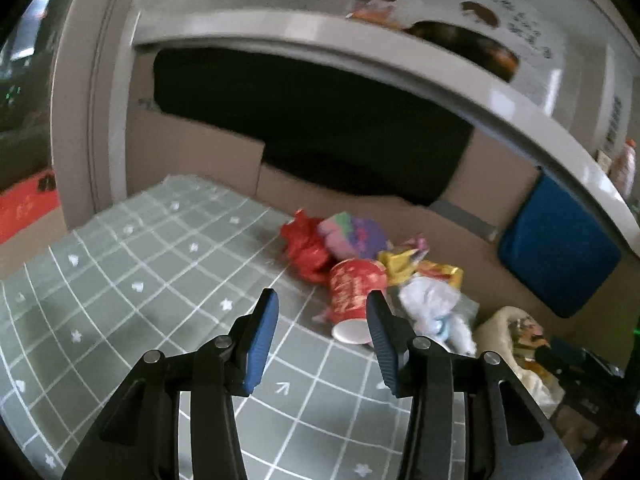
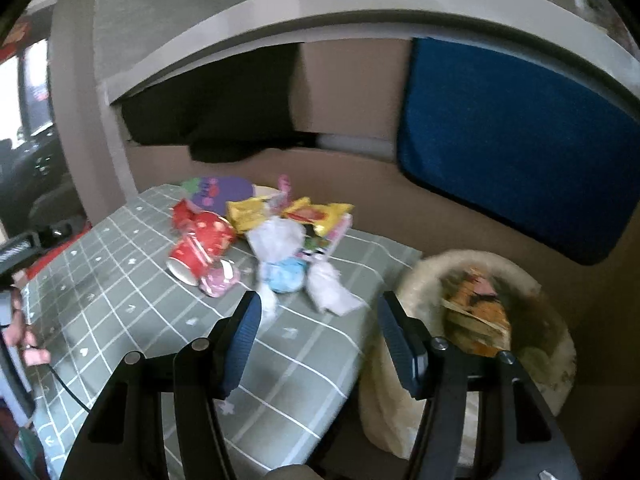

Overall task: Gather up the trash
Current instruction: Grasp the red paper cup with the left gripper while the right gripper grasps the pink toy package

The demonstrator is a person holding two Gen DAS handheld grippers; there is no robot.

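1. Two grippers hover with jaws spread wide and nothing between them: the left gripper point(image 1: 322, 336) faces the tipped red paper cup point(image 1: 354, 300).
2. The right gripper point(image 2: 318, 338) faces the white wrapper point(image 2: 280, 252).
3. The trash pile point(image 2: 260, 232) crowds the table's point(image 2: 140, 300) far corner, likely because the bin point(image 2: 492, 320) stands just beside that edge.

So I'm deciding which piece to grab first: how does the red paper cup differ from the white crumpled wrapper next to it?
The red paper cup is a rigid shape, lying on its side with its white rim toward the cameras; the white crumpled wrapper is soft, shapeless and spread out. The cup is red with printing; the wrapper is white with a pale blue patch. Both lie on the checked tablecloth, ungripped.
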